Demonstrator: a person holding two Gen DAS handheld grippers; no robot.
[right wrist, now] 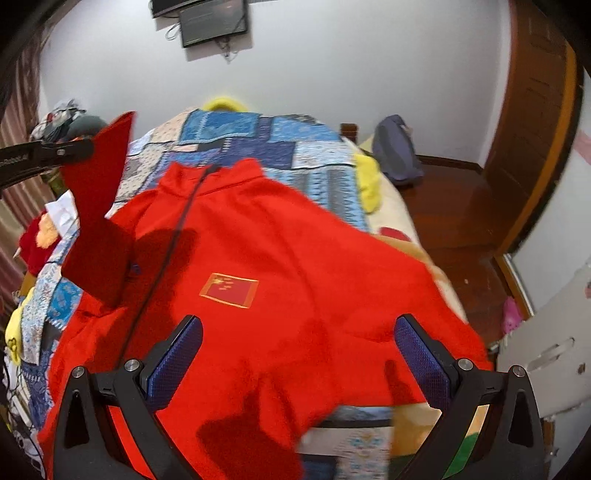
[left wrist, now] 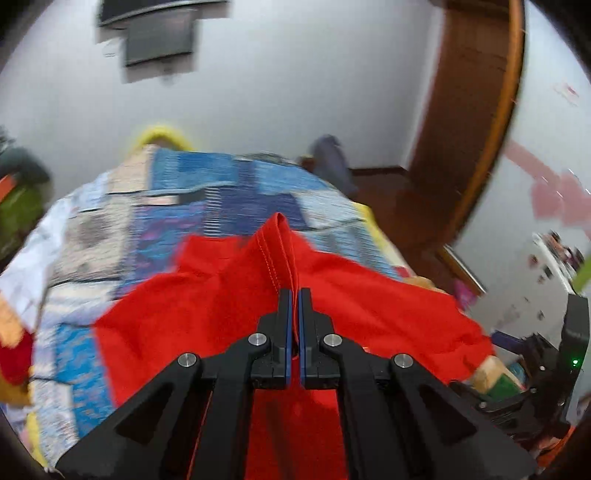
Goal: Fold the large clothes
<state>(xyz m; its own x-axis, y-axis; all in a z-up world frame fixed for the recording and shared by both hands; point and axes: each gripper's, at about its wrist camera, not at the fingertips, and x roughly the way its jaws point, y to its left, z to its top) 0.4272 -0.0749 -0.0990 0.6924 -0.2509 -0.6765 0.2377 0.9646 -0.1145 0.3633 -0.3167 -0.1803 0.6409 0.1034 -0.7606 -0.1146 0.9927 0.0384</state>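
One red jacket [right wrist: 280, 266] lies spread front-up on the patchwork bedspread [right wrist: 280, 144] of a single bed, its collar toward the far wall and its hem nearest the cameras. One dark zipper line [right wrist: 173, 236] runs down its front, and one small flag patch [right wrist: 229, 290] sits on the chest to the right of that line.

Two grippers are in play. The left gripper [left wrist: 294, 295] has its two blue-padded fingers pressed nearly together on a stitched edge of the red jacket [left wrist: 236, 295], a fold of cloth standing up between the pads and running away from the tips. From the right wrist view the same left gripper [right wrist: 79, 151] enters at the left edge with one sleeve [right wrist: 101, 206] hanging down from it, lifted clear of the bedspread.

The right gripper [right wrist: 299, 343] hovers over the lower part of the jacket with its two fingers [right wrist: 177, 354] spread wide apart and nothing between them.

One yellow plush item [right wrist: 369, 181] lies by the right side of the bed, another yellow piece [right wrist: 221, 103] shows at the far end. One dark screen [right wrist: 210, 22] is mounted on the white wall. One grey bag [right wrist: 399, 151] rests on the wooden floor beside the bed.
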